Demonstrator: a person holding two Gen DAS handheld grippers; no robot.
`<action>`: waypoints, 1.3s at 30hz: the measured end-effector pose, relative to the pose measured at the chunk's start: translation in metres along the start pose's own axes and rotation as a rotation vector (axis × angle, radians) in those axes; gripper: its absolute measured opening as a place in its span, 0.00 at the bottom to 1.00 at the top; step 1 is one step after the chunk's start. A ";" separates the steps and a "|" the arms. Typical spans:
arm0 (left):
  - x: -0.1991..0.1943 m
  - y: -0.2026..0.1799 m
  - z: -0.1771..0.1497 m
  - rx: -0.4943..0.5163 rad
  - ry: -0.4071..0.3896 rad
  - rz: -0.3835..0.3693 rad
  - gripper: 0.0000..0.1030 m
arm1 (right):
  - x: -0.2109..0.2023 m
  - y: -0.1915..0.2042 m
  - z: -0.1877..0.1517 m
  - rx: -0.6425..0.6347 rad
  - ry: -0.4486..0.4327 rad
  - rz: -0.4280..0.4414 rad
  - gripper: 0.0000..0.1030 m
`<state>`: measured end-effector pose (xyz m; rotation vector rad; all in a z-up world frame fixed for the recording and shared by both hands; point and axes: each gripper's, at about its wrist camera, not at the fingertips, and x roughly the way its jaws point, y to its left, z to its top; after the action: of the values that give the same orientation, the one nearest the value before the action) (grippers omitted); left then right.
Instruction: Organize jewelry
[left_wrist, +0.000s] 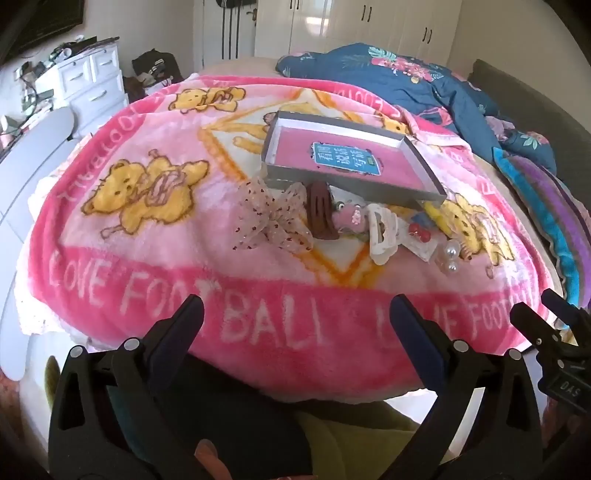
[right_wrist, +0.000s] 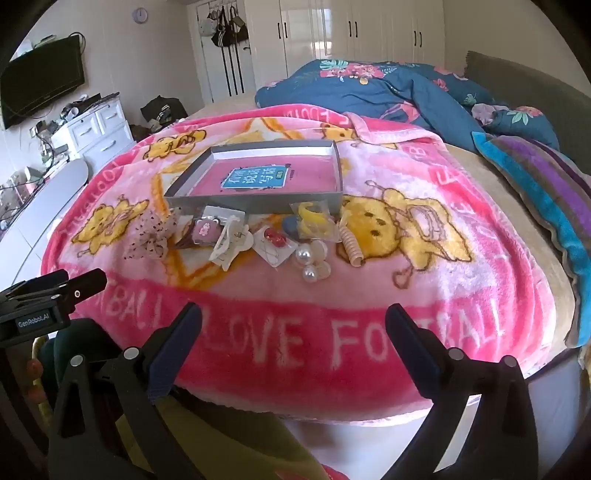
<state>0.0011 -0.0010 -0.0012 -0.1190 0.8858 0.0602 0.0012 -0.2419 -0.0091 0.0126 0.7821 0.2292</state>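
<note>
Pink bear-print blanket (right_wrist: 424, 280) was spread over a bed, with a shallow grey box (right_wrist: 258, 201) set on it and hair pieces and jewelry strewn along the box's near side.

Both sets of tongs, the left gripper (left_wrist: 295, 317) and the right gripper (right_wrist: 291, 325), were held spread wide and empty above the blanket's near edge, pointed down toward the pile ahead. One box was counted, lying well beyond the tongs. Nearer lay one dotted bow (right_wrist: 149, 236), one brown clip (left_wrist: 321, 212), one white claw clip (left_wrist: 382, 236), one yellow packet (right_wrist: 314, 221) and two pearls (right_wrist: 308, 264), the pearls judged closer to the right gripper, the bow to the left.
</note>
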 end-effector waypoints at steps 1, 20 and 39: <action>-0.001 0.000 0.000 0.000 -0.010 -0.008 0.91 | 0.000 0.000 0.000 -0.001 0.000 0.002 0.96; -0.011 -0.005 0.002 -0.003 -0.018 -0.015 0.91 | -0.004 0.009 0.002 -0.016 0.008 0.021 0.96; -0.017 -0.005 0.005 0.006 -0.025 -0.012 0.91 | -0.004 0.010 0.001 -0.018 0.016 0.027 0.96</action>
<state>-0.0052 -0.0058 0.0152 -0.1174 0.8606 0.0481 -0.0033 -0.2326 -0.0045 0.0045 0.7961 0.2627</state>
